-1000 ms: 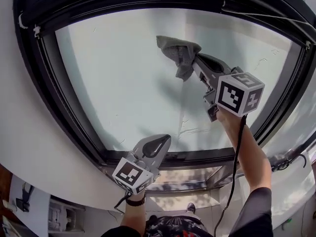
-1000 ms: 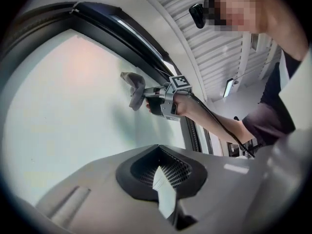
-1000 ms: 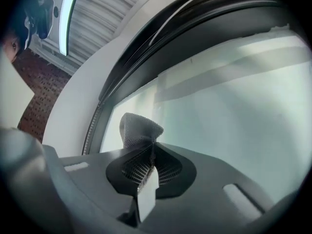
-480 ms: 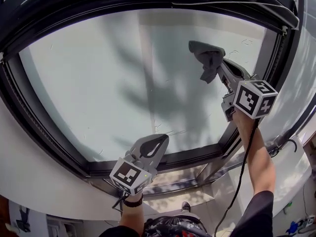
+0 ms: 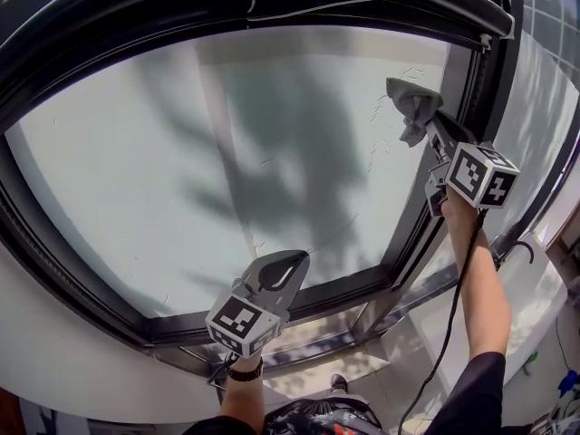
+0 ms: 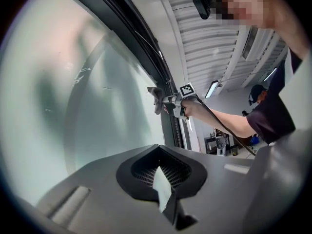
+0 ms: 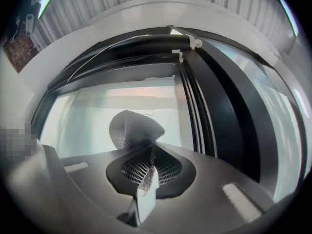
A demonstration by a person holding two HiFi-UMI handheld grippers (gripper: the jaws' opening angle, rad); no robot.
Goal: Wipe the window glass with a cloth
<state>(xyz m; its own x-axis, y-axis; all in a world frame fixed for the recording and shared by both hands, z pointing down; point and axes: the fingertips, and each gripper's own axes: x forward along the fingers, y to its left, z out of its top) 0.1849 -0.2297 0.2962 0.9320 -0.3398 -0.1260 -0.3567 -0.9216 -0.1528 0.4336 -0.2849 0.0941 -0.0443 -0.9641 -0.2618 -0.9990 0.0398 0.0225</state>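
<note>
A large frosted window glass (image 5: 227, 161) fills the head view inside a black frame (image 5: 82, 270). A grey cloth (image 5: 412, 105) is bunched against the pane's upper right corner, and my right gripper (image 5: 433, 123) is shut on it. In the right gripper view the cloth (image 7: 132, 128) bulges out past the closed jaws onto the glass (image 7: 87, 116). My left gripper (image 5: 283, 268) hangs low near the frame's bottom rail, shut and holding nothing. The left gripper view shows the glass (image 6: 58, 96), the distant cloth (image 6: 156, 97) and the right gripper (image 6: 168, 100).
A black vertical mullion (image 5: 485, 89) stands just right of the cloth, with a second pane (image 5: 548, 89) beyond it. A thin cord (image 5: 362, 3) runs along the top frame. A white sill (image 5: 63, 370) curves below. A black cable (image 5: 453, 306) trails from the right gripper.
My right gripper has swept the cloth to the right across the pane, from near the upper middle to the upper right corner by the mullion. The left gripper has stayed low near the bottom rail.
</note>
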